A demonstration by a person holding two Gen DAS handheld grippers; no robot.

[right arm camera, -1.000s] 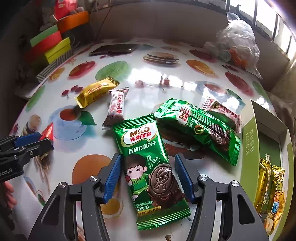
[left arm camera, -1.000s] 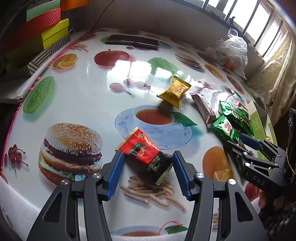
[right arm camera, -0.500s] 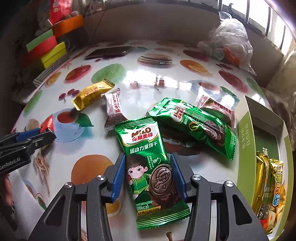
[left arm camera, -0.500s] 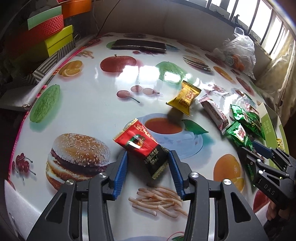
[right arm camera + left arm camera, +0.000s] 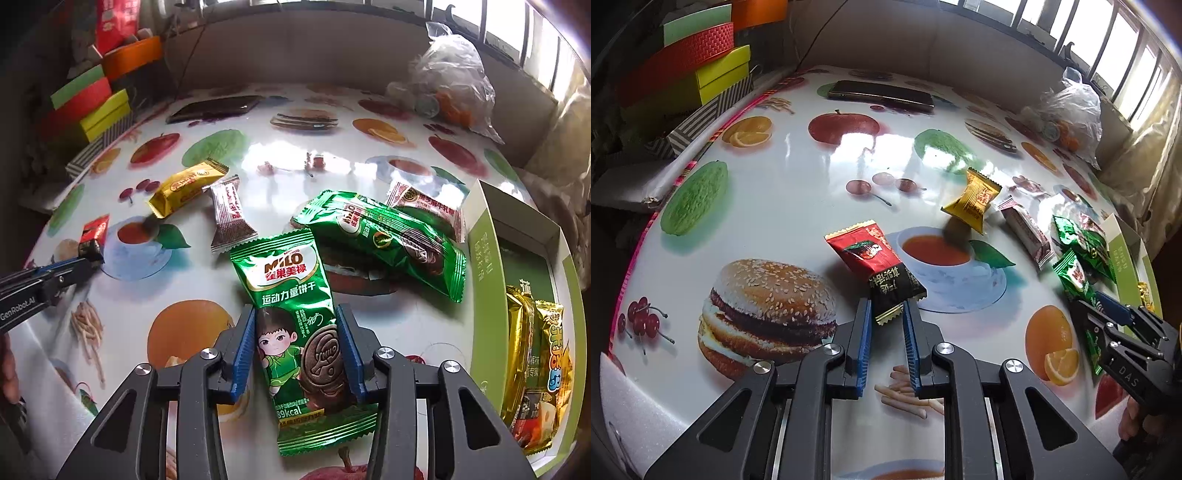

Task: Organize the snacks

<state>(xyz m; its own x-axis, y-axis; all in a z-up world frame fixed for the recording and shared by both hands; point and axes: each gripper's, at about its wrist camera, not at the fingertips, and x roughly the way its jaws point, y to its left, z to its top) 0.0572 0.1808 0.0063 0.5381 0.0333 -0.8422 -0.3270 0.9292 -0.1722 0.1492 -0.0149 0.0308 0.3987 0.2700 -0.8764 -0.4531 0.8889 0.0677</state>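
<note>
My left gripper is shut on the black end of a red-and-black snack packet, which sticks forward over the printed tablecloth. It also shows at the left of the right wrist view. My right gripper is shut on a green Milo biscuit packet lying on the table. A second green Milo packet lies just beyond it, over a pink-and-white packet. A yellow packet and a brown-and-white packet lie further left.
A green open box at the right holds gold and yellow snack bags. A plastic bag sits at the back right, a phone at the back, stacked coloured boxes at the far left.
Both grippers have closed: the left onto the red-and-black packet's end, the right onto the Milo packet. The left gripper has lifted and pulled back slightly.
</note>
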